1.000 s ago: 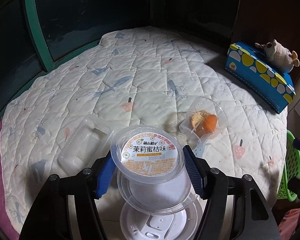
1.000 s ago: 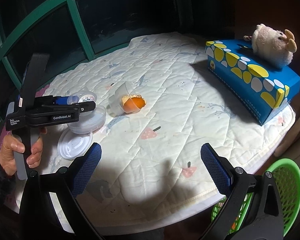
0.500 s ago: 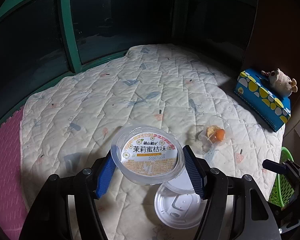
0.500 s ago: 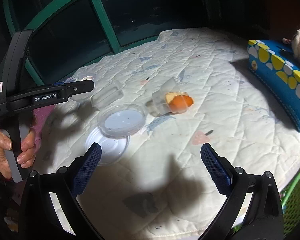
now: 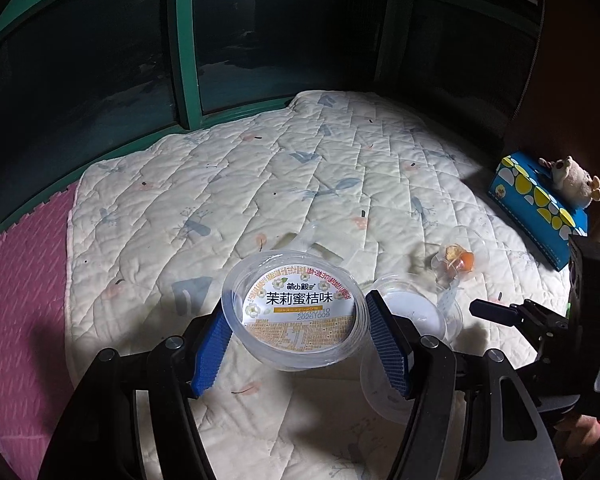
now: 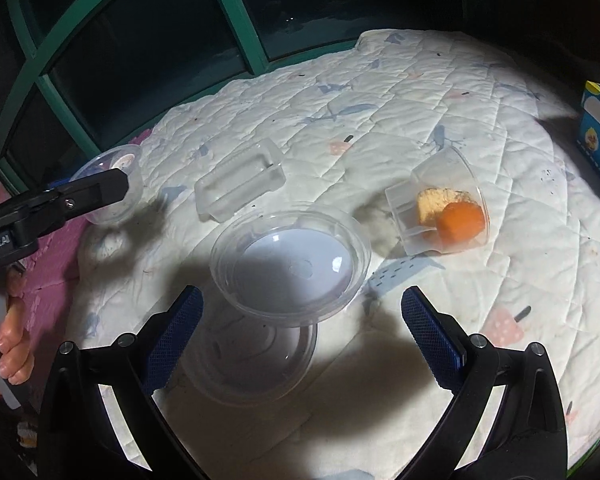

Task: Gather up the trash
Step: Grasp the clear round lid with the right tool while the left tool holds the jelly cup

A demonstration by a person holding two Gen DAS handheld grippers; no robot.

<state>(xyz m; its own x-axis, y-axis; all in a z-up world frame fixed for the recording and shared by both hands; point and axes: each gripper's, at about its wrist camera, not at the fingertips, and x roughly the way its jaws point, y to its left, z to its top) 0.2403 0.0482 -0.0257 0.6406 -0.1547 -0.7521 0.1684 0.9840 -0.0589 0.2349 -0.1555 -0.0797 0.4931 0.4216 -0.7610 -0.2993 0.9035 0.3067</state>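
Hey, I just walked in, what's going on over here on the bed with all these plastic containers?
Someone is clearing up trash with a handheld gripper in each hand. The left gripper has its jaws closed on a round labelled plastic tub, held above the quilt. The right gripper is open, its jaws hovering on either side of a clear empty bowl. A tipped cup with orange food scraps and a clear rectangular tray lie on the quilt beyond it.

You have a quilted mat point(image 6: 440, 92) carrying a clear bowl point(image 6: 290, 264), a flat lid point(image 6: 256, 364) and a rectangular tray point(image 6: 240, 182). A tipped cup point(image 6: 440, 210) of scraps lies just beside the bowl, a tissue box point(image 5: 540, 204) at the edge.
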